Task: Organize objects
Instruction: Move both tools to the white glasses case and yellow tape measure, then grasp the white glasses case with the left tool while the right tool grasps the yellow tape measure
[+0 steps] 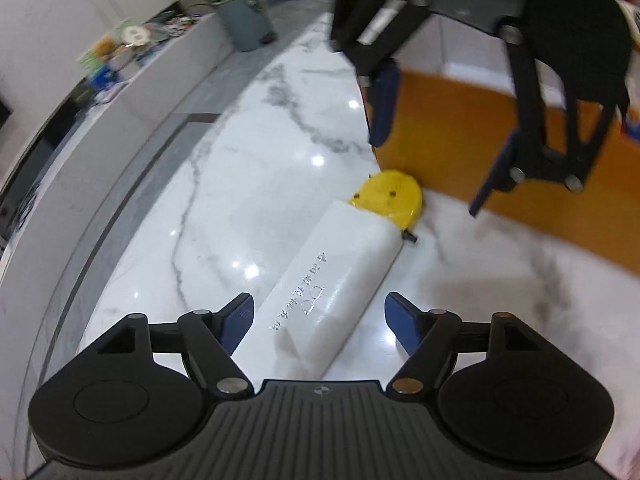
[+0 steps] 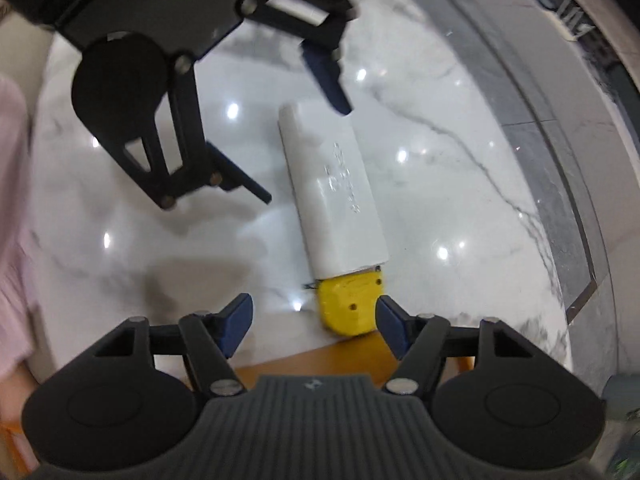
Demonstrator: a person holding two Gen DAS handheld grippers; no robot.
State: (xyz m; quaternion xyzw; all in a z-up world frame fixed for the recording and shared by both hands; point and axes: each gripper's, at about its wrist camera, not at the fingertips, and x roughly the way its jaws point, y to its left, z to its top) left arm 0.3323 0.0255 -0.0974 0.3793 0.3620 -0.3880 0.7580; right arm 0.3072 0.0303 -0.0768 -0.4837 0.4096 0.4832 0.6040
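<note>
White glossy marble floor [image 1: 240,184] under everything, grey veins, lamp glare spots. Nearest in left wrist view: left gripper [image 1: 319,320], jaws spread wide, blue pads either side of the near end of a long white case [image 1: 340,264] without touching it, nothing held. The case lies flat on the floor, running from 6 o'clock up toward 1 o'clock, embossed lettering along its top face. At its far end a yellow round piece [image 1: 390,198] sticks out, a small black tab beside the joint; can't tell if cap or separate item. Yellow end sits just beside an orange box wall [image 1: 460,148] at 2 o'clock, probably the bin for sorting, so the case likely waits to go in; judgement only. Further off, at 12 to 2 o'clock, the right gripper [image 1: 432,140] hangs above the box edge, jaws also wide apart, empty. Far back at 10 to 11 o'clock: a low grey ledge with blurred clutter [image 1: 120,48], a grey bin [image 1: 244,20], a plant. Right wrist view, opposite way: right gripper [image 2: 316,320] jaws spread, straddling the yellow round piece [image 2: 352,304] at 6 o'clock, right pad close to it, contact unclear; orange box wall [image 2: 312,360] just below. White case [image 2: 332,192] runs away toward 12 o'clock, left gripper [image 2: 304,128] beyond, open, one pad over the case's far corner. Both tools seem lined up end to end for a two-handed pickup of a long slippery item; no grasp made yet.
</note>
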